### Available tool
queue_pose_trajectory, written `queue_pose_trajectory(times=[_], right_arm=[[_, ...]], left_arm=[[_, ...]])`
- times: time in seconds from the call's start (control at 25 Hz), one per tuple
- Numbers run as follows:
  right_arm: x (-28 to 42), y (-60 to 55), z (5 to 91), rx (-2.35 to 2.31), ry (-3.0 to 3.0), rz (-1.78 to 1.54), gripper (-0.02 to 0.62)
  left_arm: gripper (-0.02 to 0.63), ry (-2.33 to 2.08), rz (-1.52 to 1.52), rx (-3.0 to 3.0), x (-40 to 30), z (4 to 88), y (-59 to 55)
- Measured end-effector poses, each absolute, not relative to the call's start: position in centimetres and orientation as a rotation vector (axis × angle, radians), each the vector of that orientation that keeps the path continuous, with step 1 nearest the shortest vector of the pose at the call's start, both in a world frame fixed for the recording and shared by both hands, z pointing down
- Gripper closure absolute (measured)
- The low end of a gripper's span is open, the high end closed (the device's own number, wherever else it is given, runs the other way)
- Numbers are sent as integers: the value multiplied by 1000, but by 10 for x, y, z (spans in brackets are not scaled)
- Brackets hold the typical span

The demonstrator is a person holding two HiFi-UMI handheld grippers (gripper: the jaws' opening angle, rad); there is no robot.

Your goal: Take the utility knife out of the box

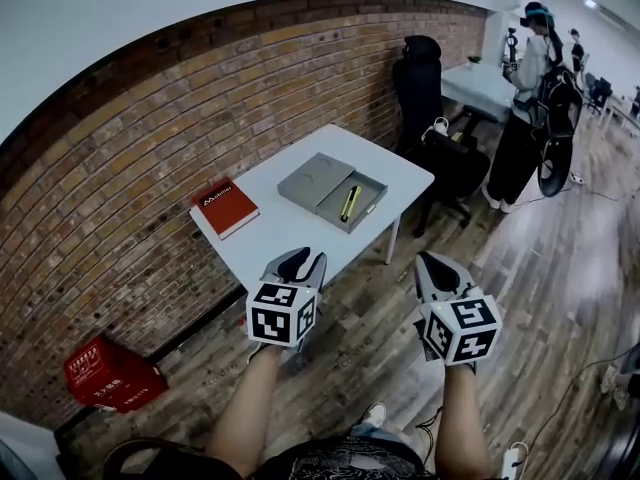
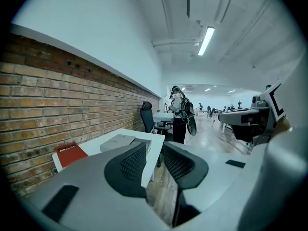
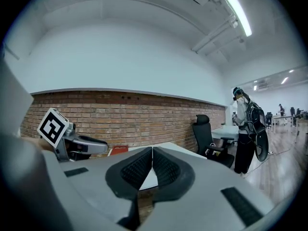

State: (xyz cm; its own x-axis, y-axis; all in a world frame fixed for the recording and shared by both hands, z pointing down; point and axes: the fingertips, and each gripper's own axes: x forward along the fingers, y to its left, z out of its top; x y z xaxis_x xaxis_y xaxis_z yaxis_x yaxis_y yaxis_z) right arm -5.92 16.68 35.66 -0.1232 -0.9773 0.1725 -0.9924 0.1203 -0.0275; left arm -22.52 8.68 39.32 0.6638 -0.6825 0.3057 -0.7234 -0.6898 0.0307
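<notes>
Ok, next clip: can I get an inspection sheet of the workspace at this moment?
Surface: white table beside the brick wall, mostly bare.
Job's things: grey box lies open on the table; yellow utility knife lies inside it, untouched.
Clutter: red book on the table, left of the box; red crate on the floor by the wall.
Grippers: left gripper jaws apart, empty; right gripper jaws together, empty; both short of the box.
Cables: thin cable across the floor at right; power strip near the wearer's feet.
Surroundings: black office chair behind the table; a person standing beyond it.
</notes>
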Motion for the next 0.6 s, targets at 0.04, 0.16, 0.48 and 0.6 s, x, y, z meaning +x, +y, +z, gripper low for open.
queue_pose_trajectory(times=[0.04, 0.16, 0.48, 0.6], right_arm=[[-53, 160, 356, 1994, -2273, 207, 575], [-37, 143, 356, 1964, -2300, 211, 574], [-4, 110, 355, 1891, -2376, 207, 574], [4, 102, 354, 1880, -2401, 210, 574]], left_arm=[[492, -1171, 411, 2724, -219, 392, 81], [477, -1208, 419, 2709, -203, 391, 67], [439, -1323, 430, 2685, -175, 385, 39], [439, -1349, 433, 2680, -170, 385, 34]])
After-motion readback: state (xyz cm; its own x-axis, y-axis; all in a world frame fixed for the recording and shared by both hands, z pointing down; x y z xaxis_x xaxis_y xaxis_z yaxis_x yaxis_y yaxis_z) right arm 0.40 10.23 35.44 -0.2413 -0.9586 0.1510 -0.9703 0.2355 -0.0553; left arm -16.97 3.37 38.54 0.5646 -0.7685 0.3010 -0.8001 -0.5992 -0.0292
